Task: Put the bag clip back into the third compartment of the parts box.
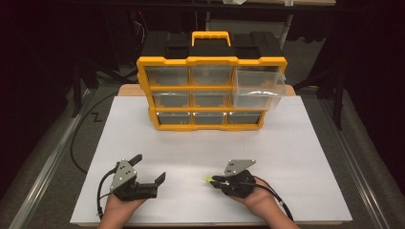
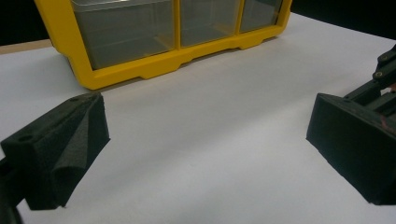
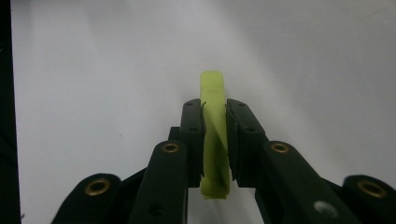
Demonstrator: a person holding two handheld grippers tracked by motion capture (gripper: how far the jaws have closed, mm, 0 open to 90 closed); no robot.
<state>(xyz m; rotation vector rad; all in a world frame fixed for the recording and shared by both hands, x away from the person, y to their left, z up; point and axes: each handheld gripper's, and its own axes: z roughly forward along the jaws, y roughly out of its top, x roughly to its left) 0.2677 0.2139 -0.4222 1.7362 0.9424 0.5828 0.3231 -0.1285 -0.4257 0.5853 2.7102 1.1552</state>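
My right gripper [image 3: 215, 135] has its jaws pinched on a small yellow-green piece [image 3: 214, 140], held just above the white surface [image 1: 296, 157] near my edge. My left gripper [image 1: 145, 171] rests with jaws spread wide, nothing between them. I judge the piece picked and ready to carry; next comes a reach to the yellow drawer organizer [image 1: 211, 90], whose upper-right drawer [image 1: 258, 86] stands pulled out. The right gripper view shows the grip itself; the high view shows that drawer.
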